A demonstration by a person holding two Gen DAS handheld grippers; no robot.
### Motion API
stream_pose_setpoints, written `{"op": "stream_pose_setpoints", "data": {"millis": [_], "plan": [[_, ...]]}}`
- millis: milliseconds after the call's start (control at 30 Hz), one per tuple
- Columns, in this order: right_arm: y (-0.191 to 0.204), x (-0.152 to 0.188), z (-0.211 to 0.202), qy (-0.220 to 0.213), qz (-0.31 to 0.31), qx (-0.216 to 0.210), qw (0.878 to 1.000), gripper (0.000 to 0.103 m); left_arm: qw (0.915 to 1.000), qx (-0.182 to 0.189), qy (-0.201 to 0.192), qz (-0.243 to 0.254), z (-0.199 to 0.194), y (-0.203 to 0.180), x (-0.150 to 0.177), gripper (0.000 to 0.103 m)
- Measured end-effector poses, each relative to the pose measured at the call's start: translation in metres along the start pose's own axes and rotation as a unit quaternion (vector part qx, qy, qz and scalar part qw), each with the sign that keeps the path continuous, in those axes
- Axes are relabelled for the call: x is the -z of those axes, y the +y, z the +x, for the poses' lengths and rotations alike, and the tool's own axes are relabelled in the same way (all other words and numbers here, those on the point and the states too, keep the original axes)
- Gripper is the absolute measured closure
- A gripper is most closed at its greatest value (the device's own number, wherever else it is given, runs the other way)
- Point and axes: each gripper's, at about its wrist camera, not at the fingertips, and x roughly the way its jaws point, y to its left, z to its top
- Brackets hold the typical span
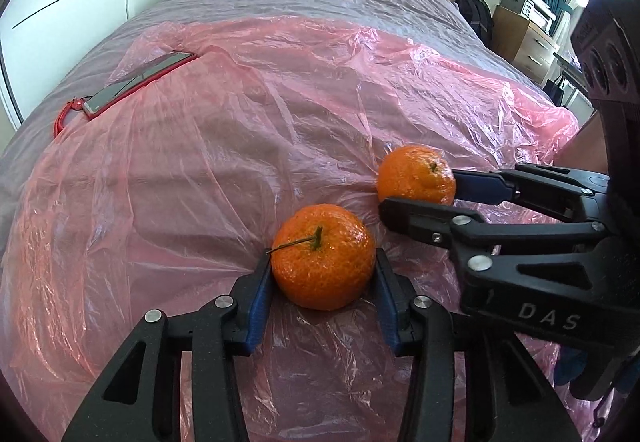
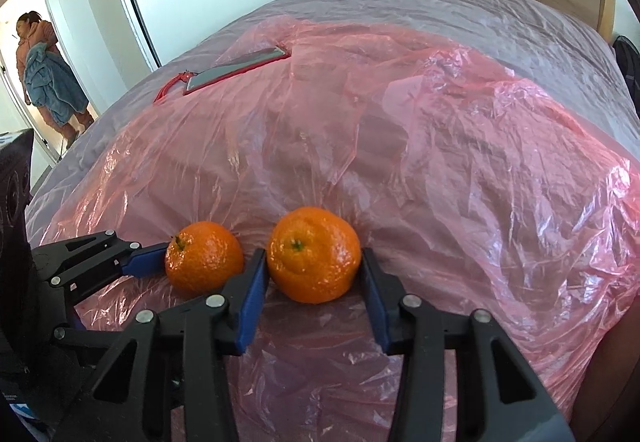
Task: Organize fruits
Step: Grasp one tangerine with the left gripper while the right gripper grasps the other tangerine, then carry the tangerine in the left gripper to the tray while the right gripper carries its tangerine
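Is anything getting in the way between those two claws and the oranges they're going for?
Nothing visible does. The left gripper has its pads against the stemmed orange, and the right gripper brackets the other orange. Both sit on the pink plastic sheet; the phone lies far off.

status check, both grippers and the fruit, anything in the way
Left gripper shut on stemmed tangerine. Right gripper straddling second tangerine, contact unclear. Both fruits on pink plastic sheet. Phone far off, nothing blocking.
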Motion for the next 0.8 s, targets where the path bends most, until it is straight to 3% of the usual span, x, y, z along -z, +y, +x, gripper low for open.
{"op": "stream_pose_setpoints", "data": {"millis": [400, 800], "plan": [[-0.009, 0.028, -0.058, -0.017, 0.018, 0.001, 1.000, 0.072, 0.9998, -0.001, -0.003, -0.017, -0.039, -0.003, 0.016, 0.063], [0.006, 0.082, -0.159, -0.045, 0.030, -0.001, 0.999, 0.072, 0.9994, 0.009, -0.025, -0.023, -0.122, -0.026, 0.049, 0.063]]}}
